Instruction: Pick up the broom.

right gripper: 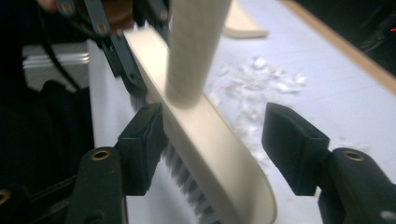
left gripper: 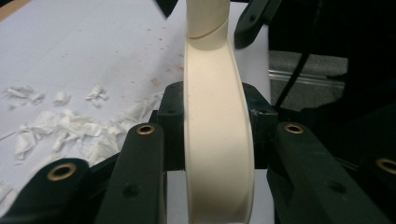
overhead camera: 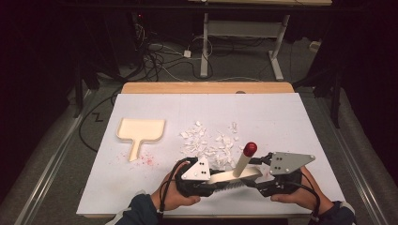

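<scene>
Near the table's [overhead camera: 281,112] front edge, the left gripper [overhead camera: 211,180] pinches the brush [overhead camera: 234,176]; the right gripper [overhead camera: 257,180] is spread around it.

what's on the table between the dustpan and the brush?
Scraps of torn white paper lie between the dustpan and the brush, plain in the high view.

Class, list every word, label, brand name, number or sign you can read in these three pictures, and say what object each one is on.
None: no readable text shows in any view.
The brush, dustpan, paper scraps and white table cover are all unmarked.
The grey plates on the left tool and right tool bear small holes, no lettering.
</scene>
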The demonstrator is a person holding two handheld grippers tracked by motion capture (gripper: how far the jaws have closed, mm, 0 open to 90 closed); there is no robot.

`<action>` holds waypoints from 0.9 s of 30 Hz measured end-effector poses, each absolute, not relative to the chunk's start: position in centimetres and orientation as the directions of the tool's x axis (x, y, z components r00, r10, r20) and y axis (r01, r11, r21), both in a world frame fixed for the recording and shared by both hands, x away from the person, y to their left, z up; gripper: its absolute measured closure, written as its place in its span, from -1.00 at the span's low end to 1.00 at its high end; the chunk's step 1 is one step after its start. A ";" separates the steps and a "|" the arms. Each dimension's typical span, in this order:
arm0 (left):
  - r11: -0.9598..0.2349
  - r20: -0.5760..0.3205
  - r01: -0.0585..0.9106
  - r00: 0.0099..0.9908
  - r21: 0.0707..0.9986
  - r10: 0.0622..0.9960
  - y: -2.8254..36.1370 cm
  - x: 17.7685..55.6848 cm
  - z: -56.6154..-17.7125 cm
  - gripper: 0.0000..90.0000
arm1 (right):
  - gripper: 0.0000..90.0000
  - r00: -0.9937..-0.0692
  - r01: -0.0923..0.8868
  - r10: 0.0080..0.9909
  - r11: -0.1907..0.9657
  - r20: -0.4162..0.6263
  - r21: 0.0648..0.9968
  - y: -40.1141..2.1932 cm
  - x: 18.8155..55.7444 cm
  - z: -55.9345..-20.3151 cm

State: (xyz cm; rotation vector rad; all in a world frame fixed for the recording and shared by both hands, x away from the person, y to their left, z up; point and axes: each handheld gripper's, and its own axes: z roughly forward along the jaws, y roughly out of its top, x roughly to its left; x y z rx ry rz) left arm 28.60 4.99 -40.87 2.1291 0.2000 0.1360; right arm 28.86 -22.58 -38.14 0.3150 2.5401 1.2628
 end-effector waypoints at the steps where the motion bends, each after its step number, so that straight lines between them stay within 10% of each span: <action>1: -0.540 0.023 0.068 0.987 0.839 0.160 5.2 28.2 -40.8 0.44 | -0.16 -0.944 0.066 0.296 0.604 -0.147 0.794 -22.3 28.9 -38.4; 12: -0.522 0.028 0.018 0.996 0.853 0.079 5.8 27.7 -40.8 0.33 | 0.48 -0.997 0.015 0.064 0.624 -0.031 0.781 -20.1 28.6 -40.5; 18: -0.539 0.169 -0.006 0.953 0.842 0.252 6.9 27.3 -40.3 -0.33 | 0.51 -0.984 0.058 0.168 0.595 -0.054 0.802 -20.8 28.9 -40.1; 27: -0.554 0.279 0.041 0.831 0.832 0.481 11.6 27.3 -41.6 -0.56 | 0.50 -0.919 0.153 0.386 0.537 -0.081 0.829 -23.6 30.7 -38.9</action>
